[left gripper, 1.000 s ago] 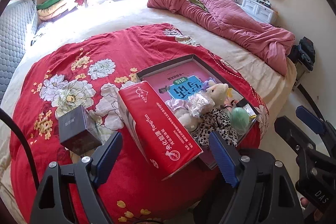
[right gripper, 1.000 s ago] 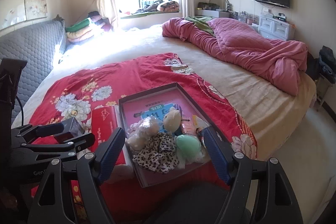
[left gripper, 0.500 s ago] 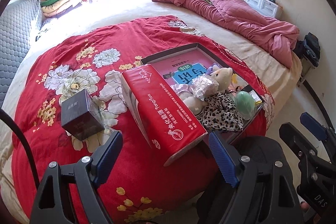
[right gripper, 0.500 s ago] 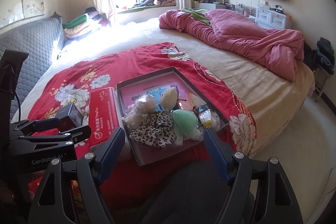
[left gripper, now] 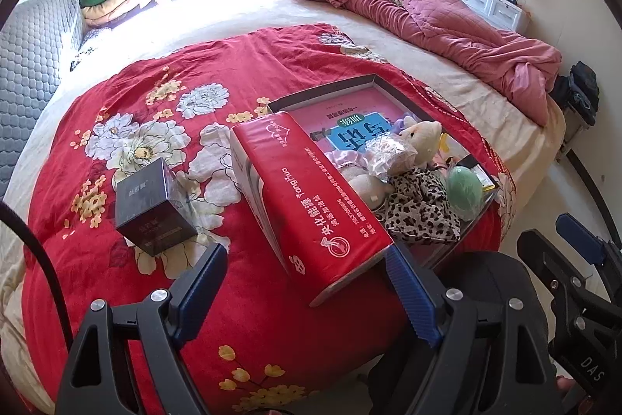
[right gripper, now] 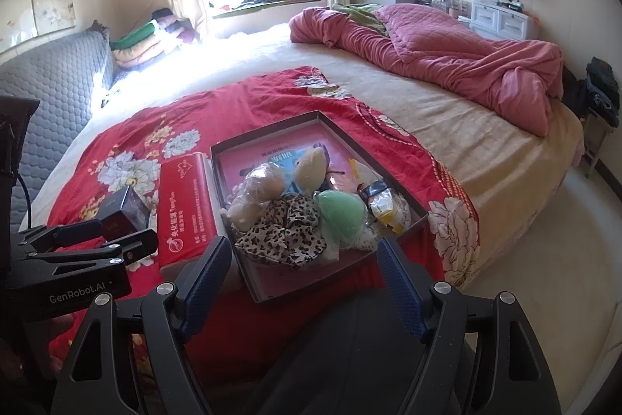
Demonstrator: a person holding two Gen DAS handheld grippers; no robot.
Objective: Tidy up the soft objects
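Note:
A shallow dark box (right gripper: 404,226) (left gripper: 326,90) with a pink book lies on the red floral blanket. In it are a leopard-print scrunchie (right gripper: 285,230) (left gripper: 418,207), a green sponge egg (right gripper: 342,214) (left gripper: 464,187), a cream plush toy (right gripper: 311,164) (left gripper: 423,137) and wrapped puffs (right gripper: 264,181). My left gripper (left gripper: 307,290) is open and empty, near the end of a red tissue pack (left gripper: 307,197) (right gripper: 184,207). My right gripper (right gripper: 303,279) is open and empty, just in front of the box.
A small dark cube box (left gripper: 153,207) (right gripper: 126,211) stands left of the tissue pack. A crumpled pink quilt (right gripper: 447,57) lies at the bed's far right. A grey headboard (left gripper: 31,65) is on the left. The floor (right gripper: 544,240) is to the right.
Both grippers have pulled back and up a little from the bed, so the box and tissue pack sit farther away. Both stay open and empty.

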